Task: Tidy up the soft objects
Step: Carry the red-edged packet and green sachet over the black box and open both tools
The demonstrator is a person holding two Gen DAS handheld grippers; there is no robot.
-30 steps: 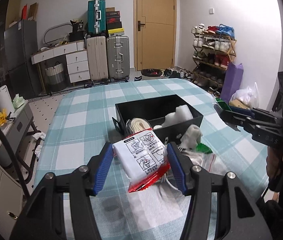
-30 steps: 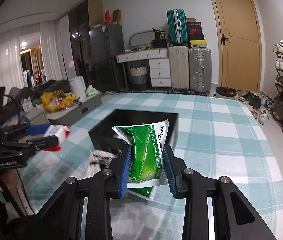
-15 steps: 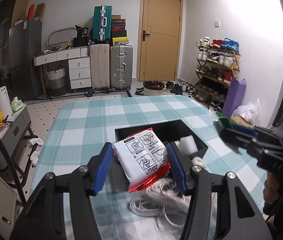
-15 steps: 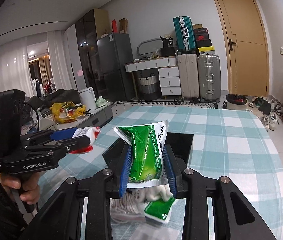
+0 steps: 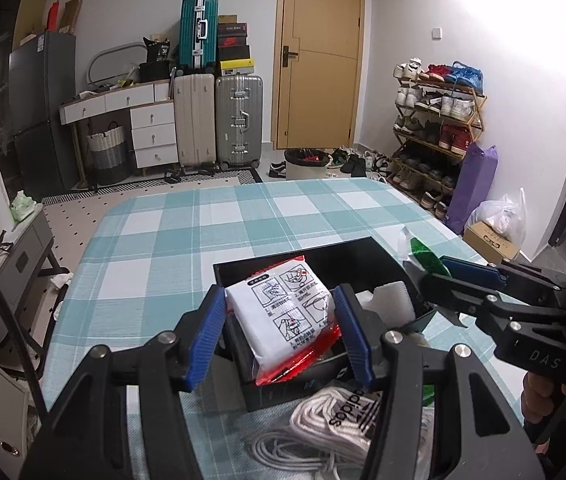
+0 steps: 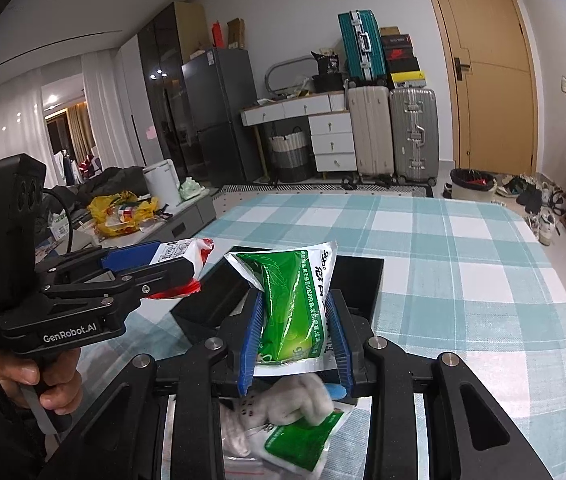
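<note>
Left gripper (image 5: pixel 281 332): 2 blue pads pressed on either side of a white-and-red packet (image 5: pixel 289 316), pointing forward and tilted downward. The left hand (image 6: pixel 39 380) is wrapped around its black handle, fingers curled on the trigger.

Right gripper (image 6: pixel 295 340): blue pads clamped on a green pouch (image 6: pixel 295 304), also tilted downward. Its jaw gap is narrower than the left's. The right hand (image 5: pixel 551 400) grips the handle at the frame edge. Both grippers point the same way, side by side.

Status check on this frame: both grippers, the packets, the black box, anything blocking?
Left gripper shut on white-and-red packet, over black box. Right gripper shut on green packet, at box edge. White foam block already inside; no blockage seen.
</note>
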